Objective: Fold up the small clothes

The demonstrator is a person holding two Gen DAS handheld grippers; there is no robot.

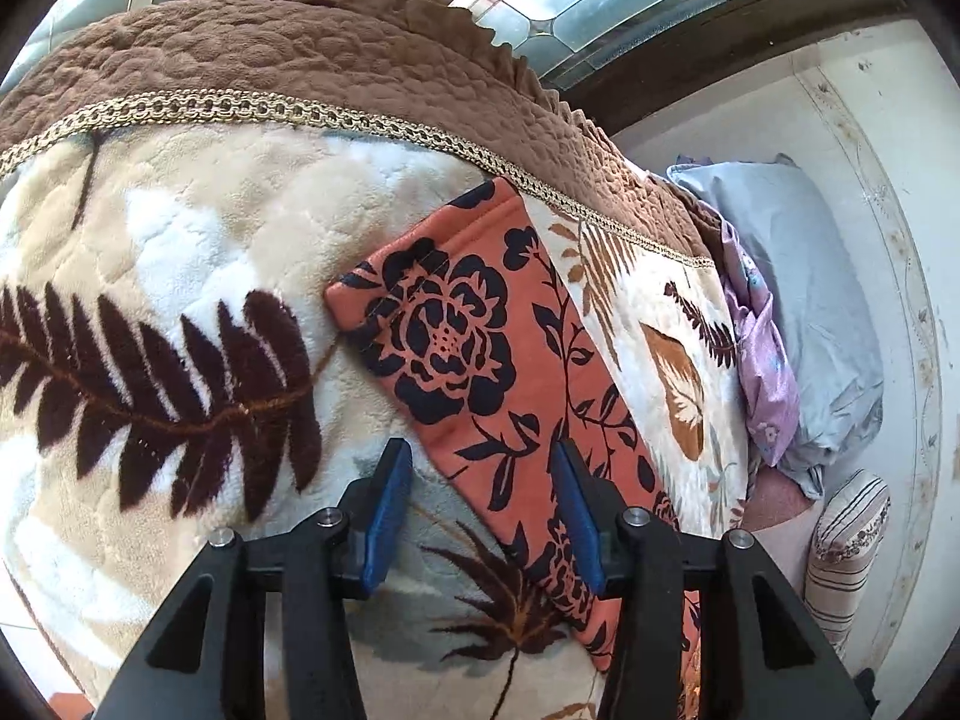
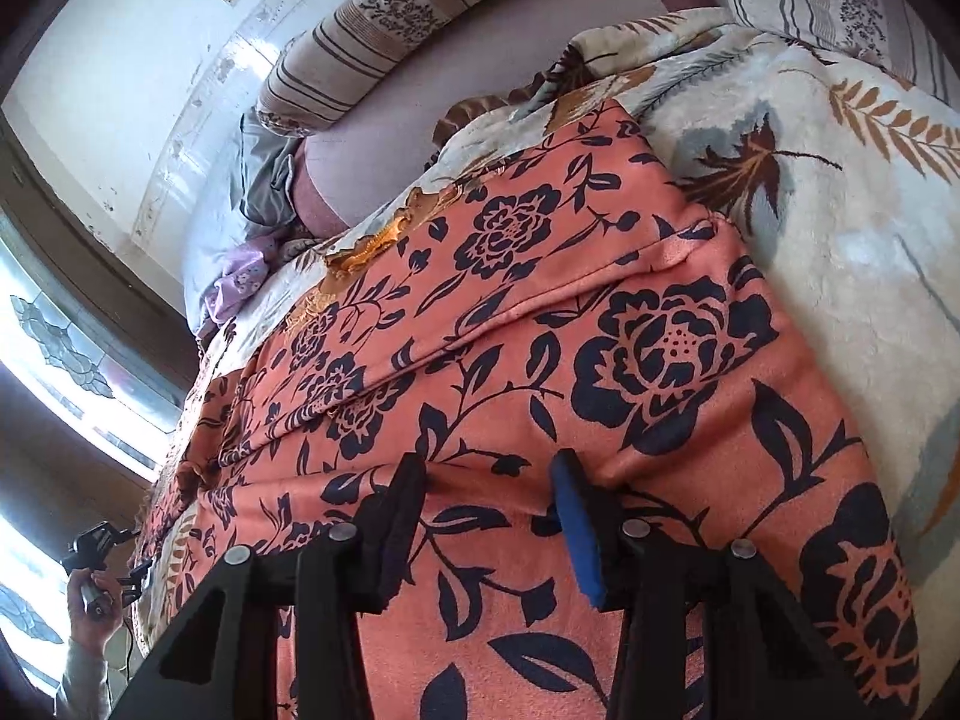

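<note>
Left wrist view: orange floral garment lies flat on the leaf-print blanket on the bed; the narrow part seen here looks like a trouser leg, hemmed end toward the brown blanket border. Left gripper hovers over the garment's near long edge, pointing steeply down. Jaws partway apart: one blue pad over bare blanket, the other over the cloth. Nothing pinched, no cloth lifted, so not gripping yet. Grey pillow and lilac cloth sit beyond the garment, near the wall.

Right wrist view: same garment fills the frame, wide end here, a fold line or overlapped layer running diagonally across it. Right gripper tilted down over the cloth, jaws about half apart, fingertips at or just above the fabric. Can't tell if they touch; no cloth bunched between them, so I read it as not holding. Striped bolster is past the garment's far end. A hand with the other gripper shows at the garment's far left.

Step, imo: both grippers positioned for the grab before a fold, early in the task. Next: lower each onto an edge, close on a single fold of cloth w/o catching the plush blanket, then lift both together and carry one end over the other.
</note>
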